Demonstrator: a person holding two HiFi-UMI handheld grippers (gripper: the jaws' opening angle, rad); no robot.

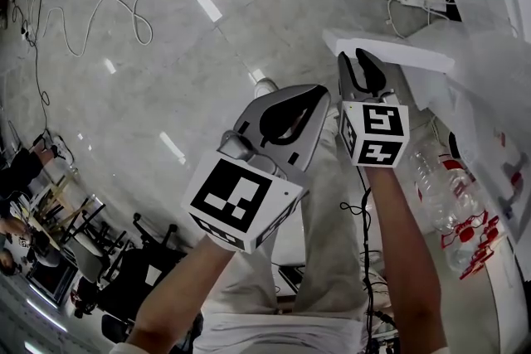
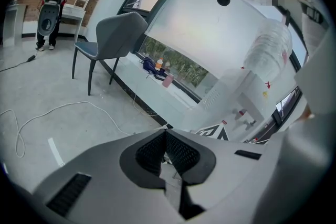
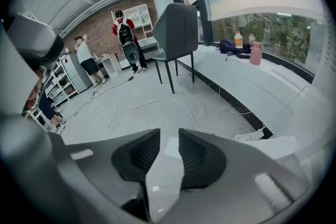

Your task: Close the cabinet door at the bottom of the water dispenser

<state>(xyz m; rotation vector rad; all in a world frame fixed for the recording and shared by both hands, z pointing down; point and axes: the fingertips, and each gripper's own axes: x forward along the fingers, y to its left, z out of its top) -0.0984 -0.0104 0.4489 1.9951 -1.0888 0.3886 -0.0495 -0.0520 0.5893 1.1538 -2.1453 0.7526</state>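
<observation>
The floor (image 1: 166,54) is pale grey, faintly marbled, crossed by a white cable (image 3: 145,103). The left tool (image 1: 317,98) and right tool (image 1: 357,55) are grey with black ribbed pads (image 3: 195,153). Their cubes (image 1: 241,199) carry black-and-white square markers. The door (image 1: 390,50) looks white. The bottle (image 1: 444,195) is clear with red print. The chair (image 3: 181,29) is grey.

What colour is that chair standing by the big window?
Grey, with thin dark legs; the chair shows best in the right gripper view.
</observation>
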